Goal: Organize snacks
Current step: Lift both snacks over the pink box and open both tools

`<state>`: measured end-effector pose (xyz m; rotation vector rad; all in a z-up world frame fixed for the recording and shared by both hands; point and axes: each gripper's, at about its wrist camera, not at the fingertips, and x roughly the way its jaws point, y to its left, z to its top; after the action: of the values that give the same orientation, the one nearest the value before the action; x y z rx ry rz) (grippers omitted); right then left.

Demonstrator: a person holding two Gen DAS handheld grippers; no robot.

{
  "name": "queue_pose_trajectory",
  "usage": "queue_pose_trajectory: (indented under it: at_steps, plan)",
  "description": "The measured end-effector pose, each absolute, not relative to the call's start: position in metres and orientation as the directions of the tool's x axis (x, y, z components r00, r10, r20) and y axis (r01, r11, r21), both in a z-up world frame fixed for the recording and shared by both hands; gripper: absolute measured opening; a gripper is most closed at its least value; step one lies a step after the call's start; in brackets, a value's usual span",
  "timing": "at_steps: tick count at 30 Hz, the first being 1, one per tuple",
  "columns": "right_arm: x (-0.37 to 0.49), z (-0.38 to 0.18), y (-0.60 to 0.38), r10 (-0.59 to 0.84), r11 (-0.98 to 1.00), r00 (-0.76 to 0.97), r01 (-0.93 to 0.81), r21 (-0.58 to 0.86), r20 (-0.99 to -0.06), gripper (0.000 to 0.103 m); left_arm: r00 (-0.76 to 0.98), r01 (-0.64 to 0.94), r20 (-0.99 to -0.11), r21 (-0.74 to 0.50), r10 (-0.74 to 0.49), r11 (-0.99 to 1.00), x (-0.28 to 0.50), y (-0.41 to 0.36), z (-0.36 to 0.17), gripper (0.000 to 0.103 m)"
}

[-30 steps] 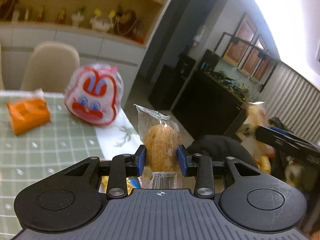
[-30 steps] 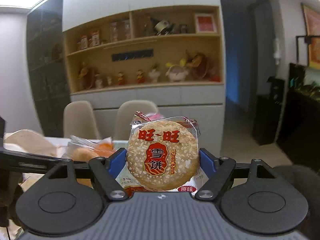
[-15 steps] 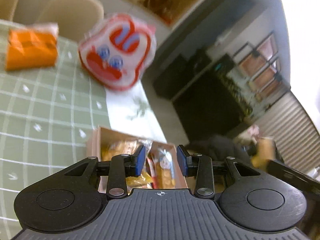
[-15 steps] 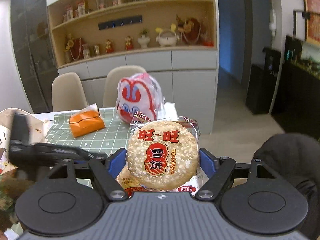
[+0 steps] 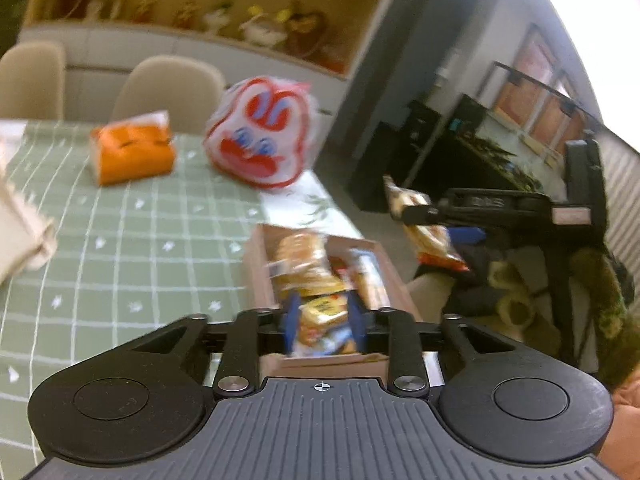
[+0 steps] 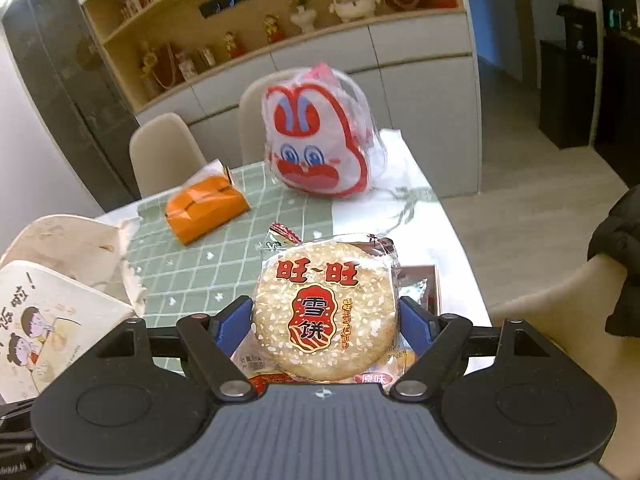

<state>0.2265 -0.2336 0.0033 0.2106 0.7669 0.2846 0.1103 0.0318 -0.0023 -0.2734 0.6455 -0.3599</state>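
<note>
My right gripper (image 6: 326,320) is shut on a round rice cracker packet (image 6: 326,308) with red Chinese print, held above the table's near right edge. Behind the packet a corner of the wooden snack box (image 6: 420,276) shows. In the left wrist view my left gripper (image 5: 322,316) is open and empty above the same box (image 5: 256,264), which holds several wrapped snacks (image 5: 308,268). The right gripper (image 5: 416,212) with its packet appears to the right of the box there.
A red-and-white rabbit-face bag (image 6: 320,140) and an orange packet (image 6: 204,208) lie on the green checked tablecloth (image 6: 224,264). A cloth bag (image 6: 72,248) and a cartoon-printed box (image 6: 48,320) sit at the left. Chairs (image 6: 164,148) stand behind the table; a dark jacket (image 6: 620,260) hangs at right.
My left gripper let go of the bread packet it held a second ago and now hovers over the box. My right gripper tilted down toward the table with the cracker packet.
</note>
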Motion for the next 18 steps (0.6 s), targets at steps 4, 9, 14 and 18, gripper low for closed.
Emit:
queue_pose_trajectory:
  at_steps: [4, 9, 14, 18]
  plan:
    - [0.215, 0.014, -0.241, 0.331, 0.938, 0.725, -0.185, 0.292, -0.604, 0.087, 0.742, 0.275, -0.521, -0.338, -0.422, 0.9, 0.1, 0.008, 0.01, 0.019]
    - [0.235, -0.002, -0.234, 0.329, 0.937, 0.7, -0.157, 0.312, -0.634, 0.088, 0.708, 0.232, -0.561, -0.389, -0.429, 0.891, 0.088, 0.004, 0.006, 0.017]
    - [0.191, 0.005, -0.235, 0.319, 0.942, 0.713, -0.169, 0.289, -0.624, 0.088, 0.734, 0.147, -0.611, -0.283, -0.296, 0.948, 0.065, -0.002, 0.012, 0.017]
    - [0.121, 0.015, -0.244, 0.249, 0.967, 0.744, -0.152, 0.206, -0.62, 0.088, 0.756, 0.082, -0.64, -0.114, -0.136, 0.99, 0.048, -0.03, 0.019, 0.017]
